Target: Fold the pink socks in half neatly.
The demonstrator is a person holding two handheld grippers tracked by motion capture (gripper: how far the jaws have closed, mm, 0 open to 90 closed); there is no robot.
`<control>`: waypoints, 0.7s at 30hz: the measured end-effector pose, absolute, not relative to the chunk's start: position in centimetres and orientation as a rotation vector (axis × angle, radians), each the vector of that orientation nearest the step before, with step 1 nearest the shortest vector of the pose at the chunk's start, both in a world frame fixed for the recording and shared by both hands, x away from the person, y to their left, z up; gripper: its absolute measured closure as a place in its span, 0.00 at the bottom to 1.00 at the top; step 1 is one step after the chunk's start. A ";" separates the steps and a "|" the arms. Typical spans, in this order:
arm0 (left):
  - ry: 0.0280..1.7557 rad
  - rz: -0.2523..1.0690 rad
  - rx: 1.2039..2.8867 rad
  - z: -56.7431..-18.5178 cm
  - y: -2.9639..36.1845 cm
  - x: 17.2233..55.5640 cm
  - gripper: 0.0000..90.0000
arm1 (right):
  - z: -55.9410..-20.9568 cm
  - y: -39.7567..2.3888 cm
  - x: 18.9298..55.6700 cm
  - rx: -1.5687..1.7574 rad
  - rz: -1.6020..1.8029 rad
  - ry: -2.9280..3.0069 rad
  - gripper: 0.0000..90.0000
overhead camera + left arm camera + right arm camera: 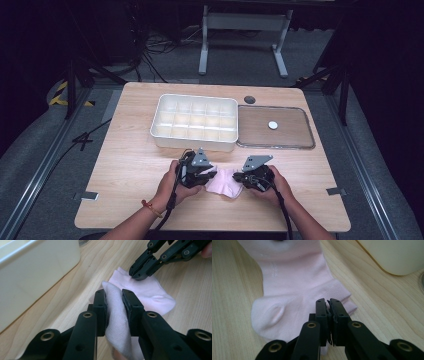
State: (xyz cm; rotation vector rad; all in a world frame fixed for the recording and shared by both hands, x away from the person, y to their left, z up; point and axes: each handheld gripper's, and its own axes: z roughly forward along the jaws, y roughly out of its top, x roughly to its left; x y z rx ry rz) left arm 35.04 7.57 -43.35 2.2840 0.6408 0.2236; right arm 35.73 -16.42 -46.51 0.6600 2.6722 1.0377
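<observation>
Pink sock point(224, 182), pale pink knit, ankle length; lies on the near-centre of the wooden table, just near of the white compartment box, well left of the flat tray; mostly flat on the wood, slightly rumpled; left end gathered into a raised fold, finely ribbed, lifted off the surface and pinched between the left gripper's point(114, 298) pads; right end is the cuff edge, layered, thin, clamped in the right gripper point(328, 305); rounded heel bulge point(268, 312) sits on the near side, puffed up a little; fabric between the two ends slack.
</observation>
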 end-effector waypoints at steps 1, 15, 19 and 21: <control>0.641 0.223 2.287 -43.4 7.4 35.1 0.83 | -46.5 -16.4 35.7 0.658 1.036 2.672 0.95; 0.606 0.240 2.376 -44.0 5.0 35.2 0.83 | -46.5 -16.4 35.7 0.661 1.035 2.669 0.95; 0.593 0.257 2.402 -44.2 4.6 35.2 0.83 | -46.0 -16.6 35.6 0.652 1.032 2.650 0.91; 0.594 0.250 2.404 -44.2 4.6 35.2 0.83 | -45.5 -17.0 35.6 0.654 1.050 2.637 0.92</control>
